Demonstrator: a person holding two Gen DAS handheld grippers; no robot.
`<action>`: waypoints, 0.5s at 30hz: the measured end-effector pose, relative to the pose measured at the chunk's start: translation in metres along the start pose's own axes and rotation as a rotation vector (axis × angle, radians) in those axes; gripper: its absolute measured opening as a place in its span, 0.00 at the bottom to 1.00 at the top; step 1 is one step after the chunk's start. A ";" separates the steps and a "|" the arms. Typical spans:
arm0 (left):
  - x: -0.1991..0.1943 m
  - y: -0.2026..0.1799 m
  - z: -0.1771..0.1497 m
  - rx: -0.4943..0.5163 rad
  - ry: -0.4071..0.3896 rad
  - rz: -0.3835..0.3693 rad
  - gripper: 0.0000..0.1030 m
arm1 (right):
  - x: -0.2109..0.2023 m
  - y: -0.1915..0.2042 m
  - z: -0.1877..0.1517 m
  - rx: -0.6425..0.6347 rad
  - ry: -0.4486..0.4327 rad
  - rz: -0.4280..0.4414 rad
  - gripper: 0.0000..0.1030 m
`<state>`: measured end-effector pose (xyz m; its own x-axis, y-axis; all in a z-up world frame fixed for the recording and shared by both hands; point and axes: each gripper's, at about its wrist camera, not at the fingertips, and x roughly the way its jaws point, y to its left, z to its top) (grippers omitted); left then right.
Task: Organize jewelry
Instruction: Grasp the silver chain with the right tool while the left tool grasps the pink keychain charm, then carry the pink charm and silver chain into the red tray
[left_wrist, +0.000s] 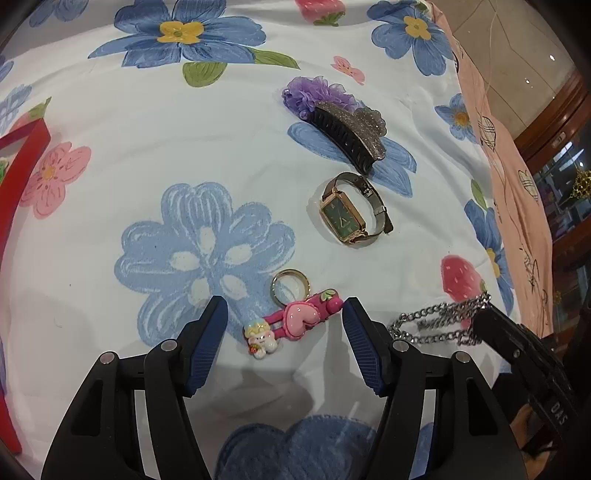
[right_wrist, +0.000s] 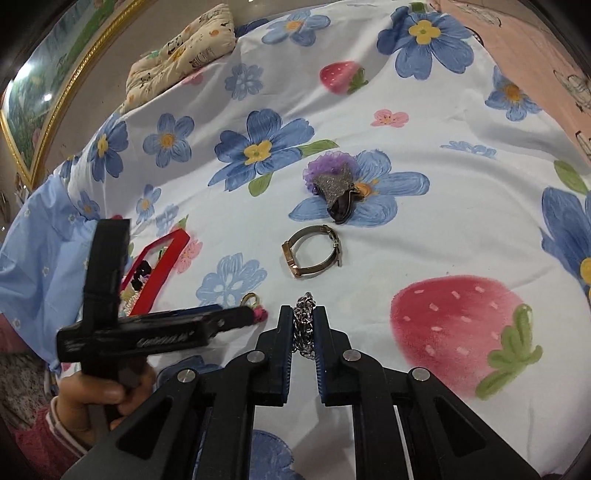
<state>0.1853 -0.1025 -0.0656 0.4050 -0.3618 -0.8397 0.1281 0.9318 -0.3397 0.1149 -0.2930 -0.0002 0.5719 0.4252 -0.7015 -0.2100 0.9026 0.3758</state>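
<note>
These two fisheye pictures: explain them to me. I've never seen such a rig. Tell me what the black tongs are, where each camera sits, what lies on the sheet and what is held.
The black tongs are two hand-held grippers; a person works one in each hand, with a camera on each looking along its fingers.

The left camera shows the left gripper open over a pink hair clip with a gold ring beside it. The right camera shows the right gripper shut on a silver chain.

On the floral bedsheet also lie a green-faced watch, a dark claw clip against a purple scrunchie, and, at the left edge, a red tray.
</note>
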 end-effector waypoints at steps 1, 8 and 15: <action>0.001 -0.001 0.000 0.013 -0.003 0.004 0.62 | 0.001 0.000 -0.001 0.002 0.003 0.005 0.10; -0.001 0.001 -0.010 0.075 -0.001 -0.025 0.29 | 0.005 0.003 -0.003 0.011 0.008 0.028 0.10; -0.011 -0.004 -0.019 0.111 0.018 -0.054 0.29 | 0.005 0.001 -0.006 0.025 0.012 0.027 0.10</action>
<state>0.1629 -0.1025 -0.0631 0.3782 -0.4107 -0.8296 0.2487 0.9083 -0.3363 0.1128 -0.2892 -0.0070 0.5567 0.4506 -0.6979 -0.2058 0.8887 0.4097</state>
